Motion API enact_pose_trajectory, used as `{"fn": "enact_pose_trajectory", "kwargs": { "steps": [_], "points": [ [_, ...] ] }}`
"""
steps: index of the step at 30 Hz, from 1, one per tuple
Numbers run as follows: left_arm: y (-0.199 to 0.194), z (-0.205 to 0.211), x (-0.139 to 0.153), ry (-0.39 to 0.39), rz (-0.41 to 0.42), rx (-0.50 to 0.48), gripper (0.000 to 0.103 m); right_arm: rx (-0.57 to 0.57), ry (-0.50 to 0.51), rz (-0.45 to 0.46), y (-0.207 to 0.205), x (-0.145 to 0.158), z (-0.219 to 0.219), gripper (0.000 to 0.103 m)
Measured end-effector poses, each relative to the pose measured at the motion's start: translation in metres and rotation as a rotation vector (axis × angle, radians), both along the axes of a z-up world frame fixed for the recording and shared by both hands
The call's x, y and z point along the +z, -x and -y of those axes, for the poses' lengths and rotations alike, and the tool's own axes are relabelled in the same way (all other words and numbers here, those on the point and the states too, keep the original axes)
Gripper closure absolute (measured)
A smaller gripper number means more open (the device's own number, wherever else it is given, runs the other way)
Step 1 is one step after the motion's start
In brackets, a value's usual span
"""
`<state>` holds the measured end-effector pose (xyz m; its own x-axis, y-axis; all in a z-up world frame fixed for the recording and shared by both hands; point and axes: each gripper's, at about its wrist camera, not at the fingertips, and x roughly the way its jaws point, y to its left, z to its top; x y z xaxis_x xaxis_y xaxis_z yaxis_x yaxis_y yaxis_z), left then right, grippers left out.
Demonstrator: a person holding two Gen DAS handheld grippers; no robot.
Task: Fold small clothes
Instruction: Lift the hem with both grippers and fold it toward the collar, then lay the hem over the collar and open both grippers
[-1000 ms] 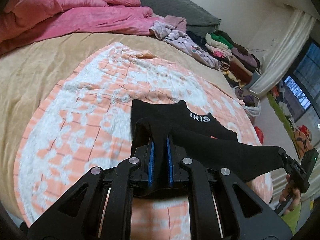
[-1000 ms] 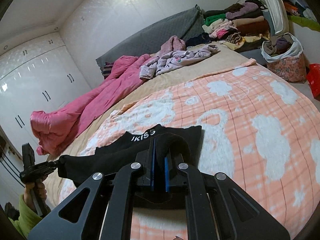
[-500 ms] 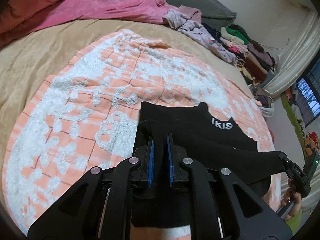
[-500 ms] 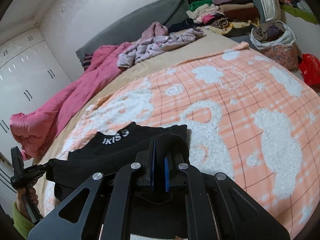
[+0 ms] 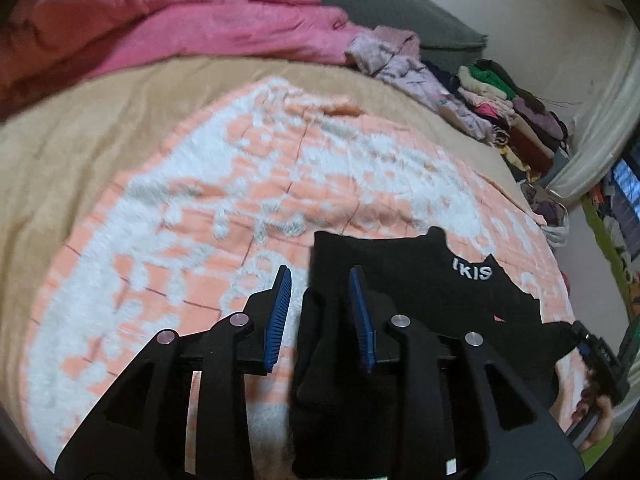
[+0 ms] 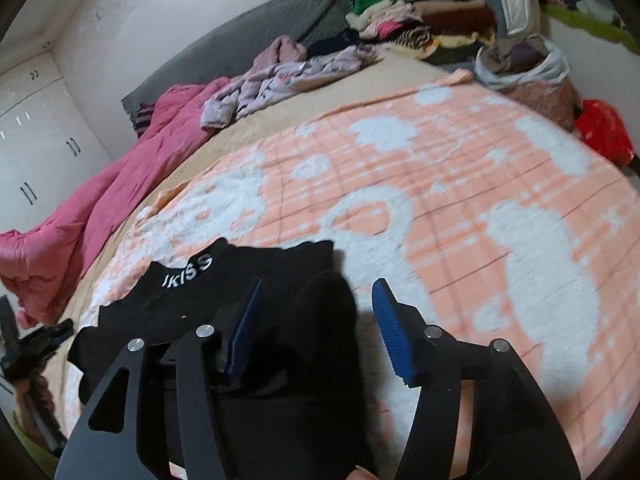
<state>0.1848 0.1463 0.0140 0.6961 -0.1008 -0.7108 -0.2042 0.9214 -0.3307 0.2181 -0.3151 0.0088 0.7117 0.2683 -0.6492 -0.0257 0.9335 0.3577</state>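
Observation:
A small black garment (image 5: 408, 280) with white lettering lies on the orange and white blanket (image 5: 200, 208), folded over on itself. It also shows in the right wrist view (image 6: 248, 280). My left gripper (image 5: 320, 312) is open, its blue pads apart, with the garment's left folded edge between and under the jaws. My right gripper (image 6: 316, 320) is open over the garment's right edge. The other gripper shows small at the right edge of the left wrist view (image 5: 596, 352) and at the left edge of the right wrist view (image 6: 36, 344).
A pink quilt (image 5: 168, 28) lies along the far side of the bed. Loose lilac clothes (image 6: 280, 76) and a stack of folded clothes (image 6: 432, 20) sit by the grey headboard (image 6: 256, 36). A bag of clothes (image 6: 524, 68) and a red bag (image 6: 604, 128) stand beside the bed.
Both grippers were shut on the black garment and holding its edge up. Now both have opened and the folded edge has dropped onto the blanket.

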Motion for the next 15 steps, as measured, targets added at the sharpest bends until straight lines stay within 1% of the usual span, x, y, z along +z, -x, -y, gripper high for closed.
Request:
{"fn": "enact_pose_trajectory", "kwargs": {
  "steps": [3, 4, 7, 8, 9, 10, 12, 13, 15],
  "points": [
    [0.014, 0.015, 0.012, -0.080, 0.037, -0.046, 0.080, 0.019, 0.041, 0.049, 0.013, 0.011, -0.003, 0.048],
    [0.022, 0.025, 0.015, -0.118, 0.049, -0.076, 0.080, 0.029, 0.056, 0.062, 0.017, 0.014, -0.005, 0.048],
    [0.035, 0.050, 0.016, -0.179, 0.057, -0.151, 0.080, 0.108, 0.124, 0.112, 0.038, 0.023, -0.025, 0.048],
    [0.038, 0.059, 0.014, -0.194, 0.055, -0.180, 0.080, 0.141, 0.140, 0.116, 0.044, 0.023, -0.033, 0.050],
    [0.042, 0.068, 0.011, -0.210, 0.052, -0.205, 0.080, 0.167, 0.150, 0.115, 0.048, 0.023, -0.038, 0.054],
    [0.046, 0.079, 0.007, -0.229, 0.041, -0.233, 0.080, 0.208, 0.161, 0.110, 0.054, 0.021, -0.048, 0.064],
    [0.050, 0.092, -0.004, -0.221, 0.016, -0.279, 0.082, 0.248, 0.172, 0.096, 0.061, 0.017, -0.061, 0.076],
    [0.051, 0.097, -0.010, -0.232, 0.006, -0.285, 0.084, 0.269, 0.173, 0.085, 0.063, 0.014, -0.067, 0.078],
    [0.053, 0.105, -0.020, -0.271, -0.011, -0.297, 0.085, 0.302, 0.197, 0.061, 0.069, 0.006, -0.080, 0.079]
  ]
}}
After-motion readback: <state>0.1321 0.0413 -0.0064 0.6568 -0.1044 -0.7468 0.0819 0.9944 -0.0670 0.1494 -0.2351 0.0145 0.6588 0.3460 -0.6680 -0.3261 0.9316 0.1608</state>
